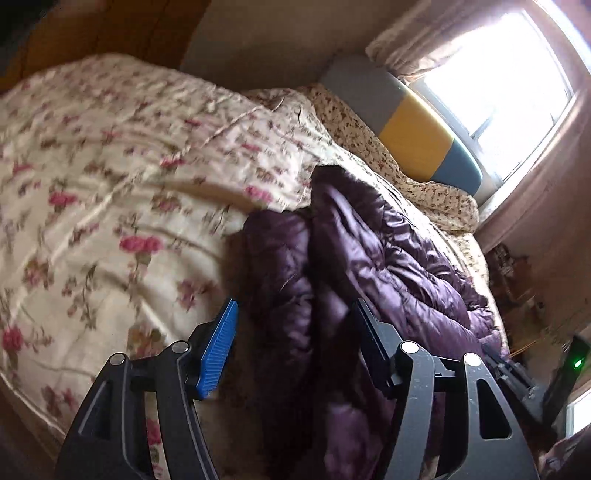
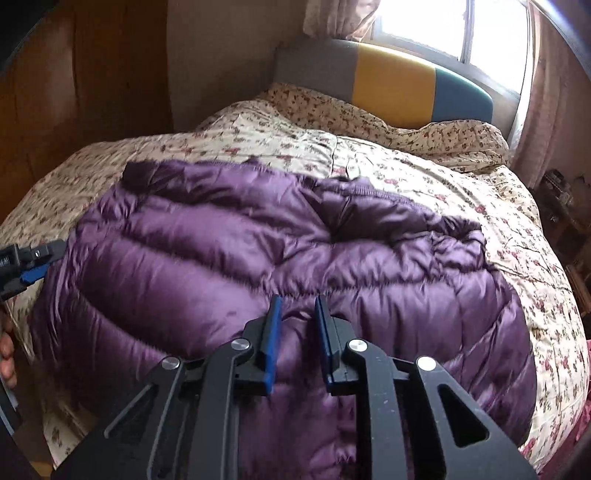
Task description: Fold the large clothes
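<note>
bed (image 2: 461, 192): floral quilt, cream with pink and red flowers, takes up most of both views. no writing on it that i can read.
headboard (image 2: 391, 79): padded panels in grey, yellow and teal, right under the window (image 2: 491, 29). no logo or label showing.
jacket (image 2: 258, 251): big purple quilted puffer, shiny fabric, lying spread on the quilt toward the near edge of the bed. in the right wrist view it fills the middle; in the left wrist view (image 1: 369, 258) it looks bunched up into a ridge and a bit blurry. no brand tag or lettering visible anywhere on it.
wardrobe (image 2: 85, 74): brown wood, beside the bed on the far left side.
right gripper (image 2: 298, 310): jaws partly parted, a narrow gap between the blue pads (image 2: 274, 332), purple fabric showing through the gap. it sits right over the jacket's near part, but i honestly can't tell if the tips touch it. nothing pinched.
left gripper (image 1: 295, 314): jaws spread wide, blue pad (image 1: 218, 350) on one side, the other finger dark against the jacket. holding nothing; it's at the jacket's edge where purple meets quilt. also peeks in at the left edge of the right wrist view (image 2: 29, 262), just beside the jacket.
green light (image 1: 578, 363): small glowing dot on a dark device at the far right, can't make out what it is.
</note>
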Demonstrator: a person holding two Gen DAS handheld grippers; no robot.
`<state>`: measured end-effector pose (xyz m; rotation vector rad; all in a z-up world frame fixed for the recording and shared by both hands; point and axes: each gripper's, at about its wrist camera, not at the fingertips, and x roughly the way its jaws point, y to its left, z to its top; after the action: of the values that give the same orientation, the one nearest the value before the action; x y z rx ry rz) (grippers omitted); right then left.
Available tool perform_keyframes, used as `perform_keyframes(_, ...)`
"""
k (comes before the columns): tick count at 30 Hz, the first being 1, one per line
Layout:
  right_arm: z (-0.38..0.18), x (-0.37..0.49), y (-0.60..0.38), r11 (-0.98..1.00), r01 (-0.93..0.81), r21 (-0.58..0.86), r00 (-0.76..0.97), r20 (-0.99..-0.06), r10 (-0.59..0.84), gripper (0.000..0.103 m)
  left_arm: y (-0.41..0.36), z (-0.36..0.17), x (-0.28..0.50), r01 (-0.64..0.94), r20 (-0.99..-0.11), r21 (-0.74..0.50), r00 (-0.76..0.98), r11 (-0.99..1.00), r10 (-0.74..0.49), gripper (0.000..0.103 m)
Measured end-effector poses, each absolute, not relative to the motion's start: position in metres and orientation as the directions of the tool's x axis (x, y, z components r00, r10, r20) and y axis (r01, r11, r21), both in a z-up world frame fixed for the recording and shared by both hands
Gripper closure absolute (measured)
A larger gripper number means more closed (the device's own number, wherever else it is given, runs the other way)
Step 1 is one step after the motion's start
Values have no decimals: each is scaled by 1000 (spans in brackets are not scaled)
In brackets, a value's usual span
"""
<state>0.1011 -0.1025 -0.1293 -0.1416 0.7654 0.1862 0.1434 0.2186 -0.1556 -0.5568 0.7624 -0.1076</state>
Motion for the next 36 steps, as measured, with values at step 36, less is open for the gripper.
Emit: perform_keyframes(36,-173,93,-88,959,-205,-195,716,-698,11,87,200,-154,148,127,-387,-814,608,567,-693,76)
